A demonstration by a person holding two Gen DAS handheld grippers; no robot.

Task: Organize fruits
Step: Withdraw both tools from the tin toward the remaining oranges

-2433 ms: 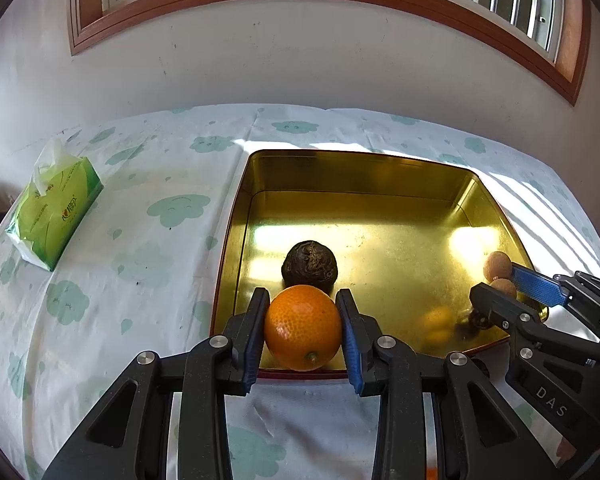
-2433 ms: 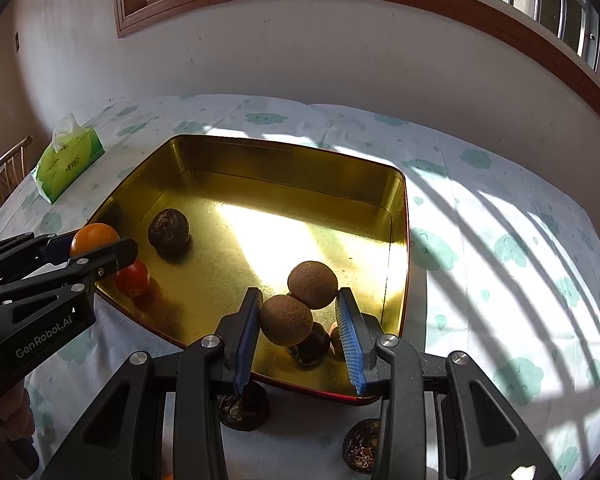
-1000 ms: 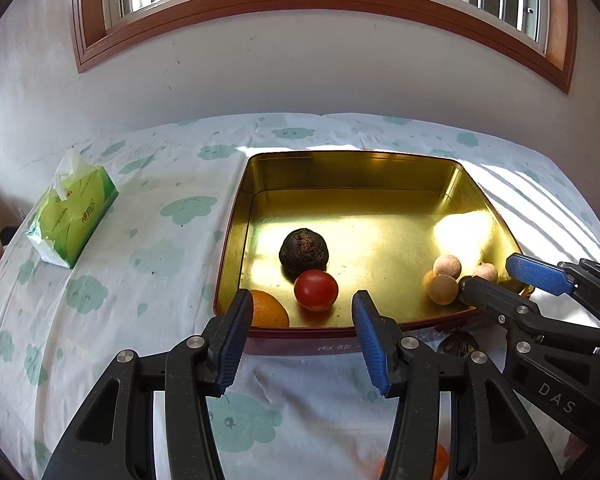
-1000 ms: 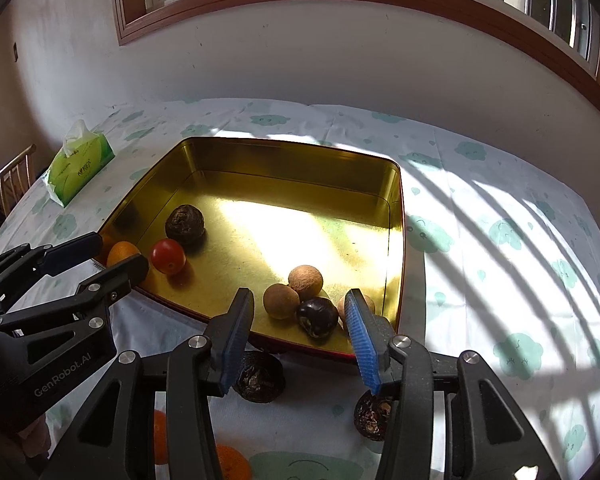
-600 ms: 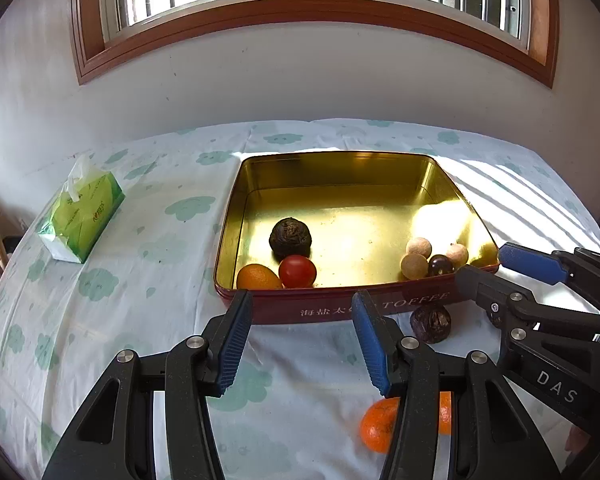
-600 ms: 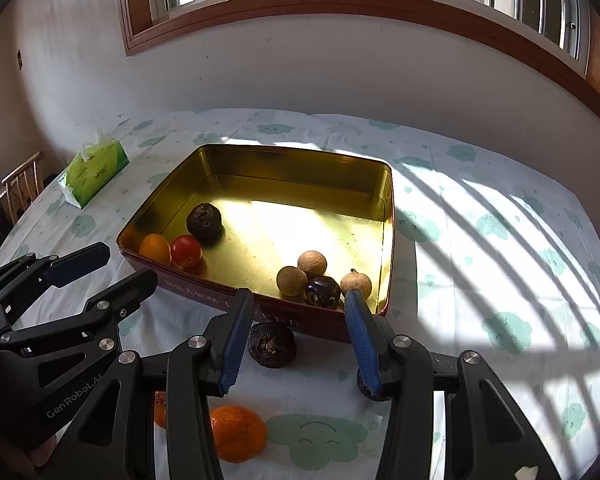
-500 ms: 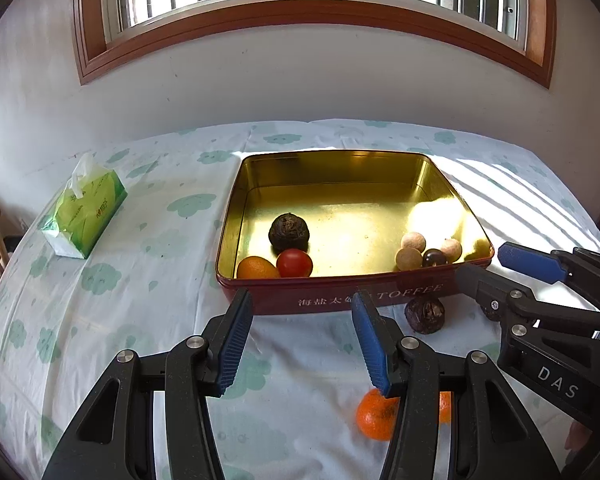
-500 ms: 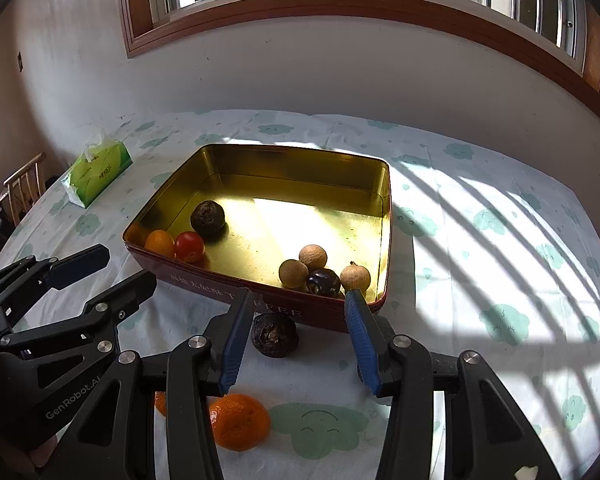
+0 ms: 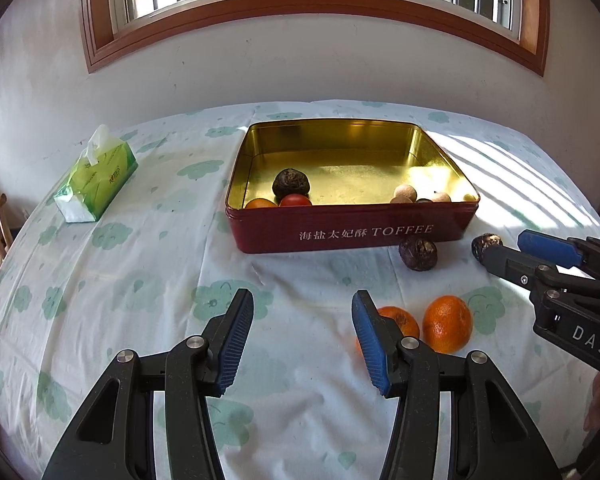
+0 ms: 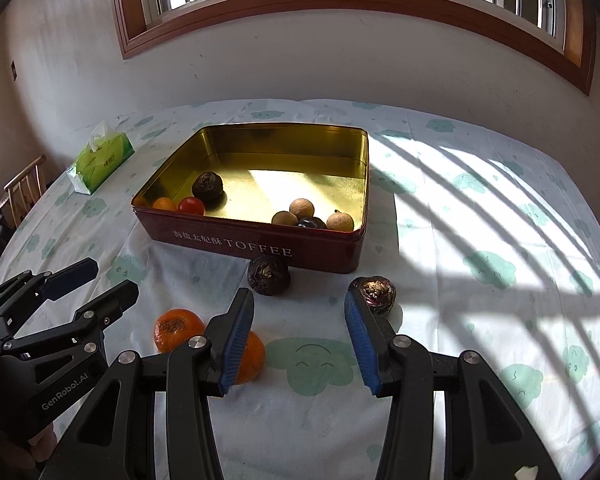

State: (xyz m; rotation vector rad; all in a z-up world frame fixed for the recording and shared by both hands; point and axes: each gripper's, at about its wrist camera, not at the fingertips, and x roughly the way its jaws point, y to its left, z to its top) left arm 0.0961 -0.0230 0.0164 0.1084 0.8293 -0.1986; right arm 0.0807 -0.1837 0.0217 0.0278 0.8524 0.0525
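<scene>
The left gripper (image 9: 302,336) and right gripper (image 10: 298,338) hover side by side, jaws apart and empty.

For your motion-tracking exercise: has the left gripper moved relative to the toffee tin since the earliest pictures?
Yes. The left gripper has drawn back from the toffee tin; its open jaws now stand over the tablecloth.

Left-view orange (image 9: 396,318): half hidden behind the finger at 3 o'clock.
Tin (image 9: 352,232) fruit: near wall hides lower parts.
Chair (image 10: 24,190): cropped, 9 o'clock edge.
</scene>
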